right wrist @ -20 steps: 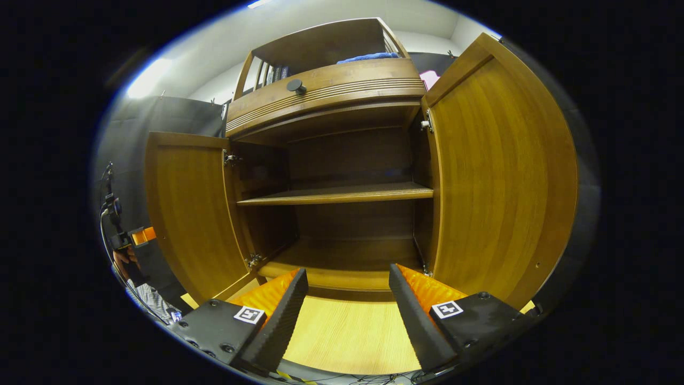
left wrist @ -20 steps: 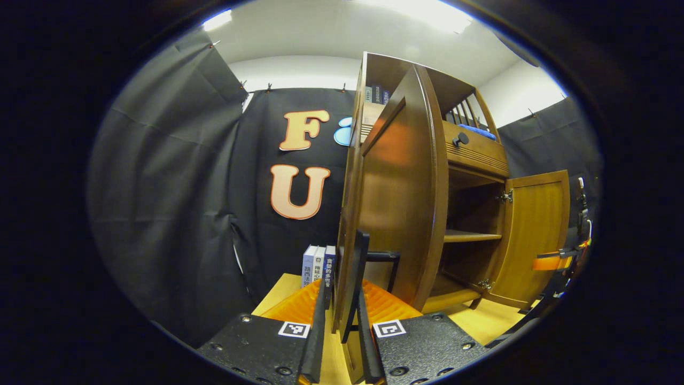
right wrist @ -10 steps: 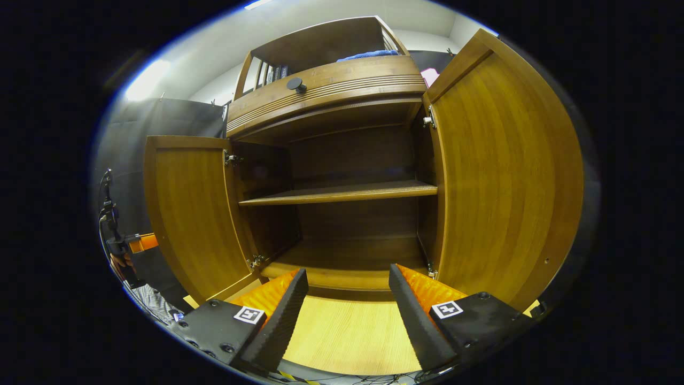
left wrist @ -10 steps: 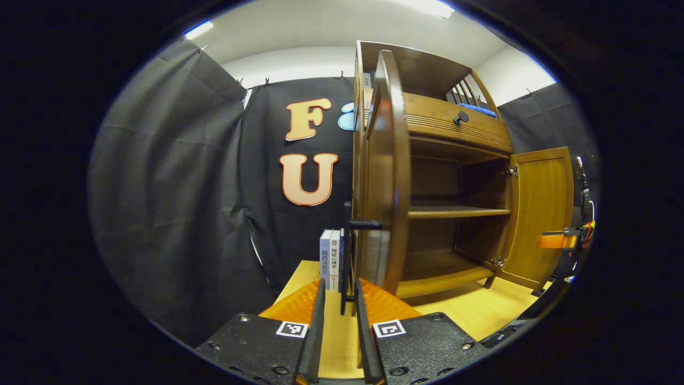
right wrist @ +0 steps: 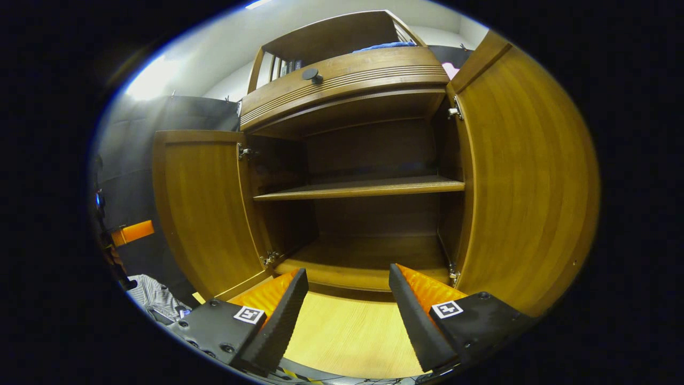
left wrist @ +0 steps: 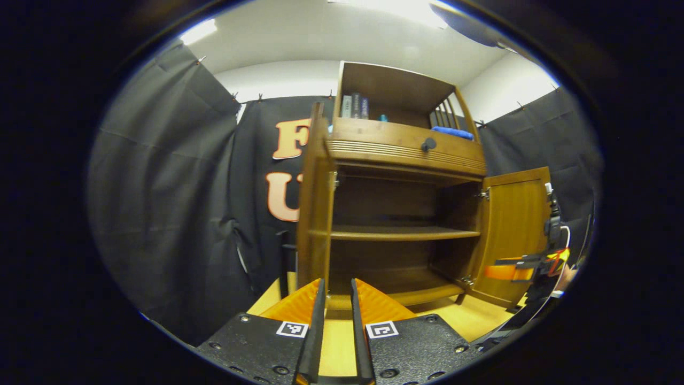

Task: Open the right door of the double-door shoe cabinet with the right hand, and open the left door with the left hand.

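The wooden shoe cabinet (left wrist: 406, 155) stands with both doors swung wide. Its left door (left wrist: 315, 214) faces me edge-on in the left gripper view, its dark handle (left wrist: 287, 259) on the outer side. My left gripper (left wrist: 336, 283) sits low before that door's edge, fingers nearly together with a thin slit and nothing between them. The right door (left wrist: 515, 230) is folded back. In the right gripper view the left door (right wrist: 206, 208) and right door (right wrist: 526, 176) flank the bare shelf (right wrist: 363, 188). My right gripper (right wrist: 348, 272) is open in front of the cabinet's floor.
The light wooden tabletop (right wrist: 347, 331) runs under both grippers. A drawer with a dark knob (left wrist: 428, 144) tops the doors, with books (left wrist: 354, 106) and a blue cloth (left wrist: 451, 132) above. The other gripper (left wrist: 507, 270) hangs by the right door. A striped sleeve (right wrist: 152, 299) shows low left.
The left door swung from half open to wide open. My left gripper has come off its handle and drawn back. The right gripper shifted slightly, staying open.
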Available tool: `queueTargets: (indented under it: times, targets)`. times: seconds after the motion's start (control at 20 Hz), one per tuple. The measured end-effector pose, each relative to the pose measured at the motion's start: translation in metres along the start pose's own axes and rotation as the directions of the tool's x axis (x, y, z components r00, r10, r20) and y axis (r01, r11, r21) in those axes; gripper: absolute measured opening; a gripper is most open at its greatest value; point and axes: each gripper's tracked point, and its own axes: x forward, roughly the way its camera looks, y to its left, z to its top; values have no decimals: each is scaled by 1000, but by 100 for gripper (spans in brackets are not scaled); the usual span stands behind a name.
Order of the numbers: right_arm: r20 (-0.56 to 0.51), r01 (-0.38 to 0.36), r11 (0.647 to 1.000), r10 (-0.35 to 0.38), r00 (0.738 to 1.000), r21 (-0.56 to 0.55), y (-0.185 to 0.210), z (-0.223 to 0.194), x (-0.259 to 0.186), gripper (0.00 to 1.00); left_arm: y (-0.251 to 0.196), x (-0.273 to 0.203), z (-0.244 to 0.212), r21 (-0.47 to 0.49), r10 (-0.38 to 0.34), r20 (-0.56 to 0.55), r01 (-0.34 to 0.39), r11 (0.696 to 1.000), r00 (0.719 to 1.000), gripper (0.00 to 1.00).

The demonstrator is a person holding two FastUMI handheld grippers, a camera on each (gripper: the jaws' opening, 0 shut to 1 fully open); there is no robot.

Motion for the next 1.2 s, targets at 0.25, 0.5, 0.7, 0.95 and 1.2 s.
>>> queueTargets:
  times: [0.25, 0.5, 0.7, 0.95, 1.2]
  targets:
    - [20, 20, 1000, -20, 1000, -15, -10, 5, -9, 99, -87, 36, 10, -35, -182, 31, 183, 983, 983, 26]
    - [34, 80, 997, -80, 996, -3, -33, 6, -28, 98, -125, 63, 6, -102, -167, 63, 173, 980, 984, 26]
    - [38, 135, 991, -135, 990, 0, -51, 4, -43, 98, -120, 75, -5, -109, -60, 60, 66, 992, 996, 46]
    - [40, 164, 986, -165, 986, 23, -63, 4, -46, 98, -105, 75, -15, -112, -13, 41, 17, 994, 999, 87]
    - [47, 146, 989, -146, 988, 19, -56, 5, -41, 98, -87, 62, -14, -75, 65, 64, -60, 995, 996, 91]
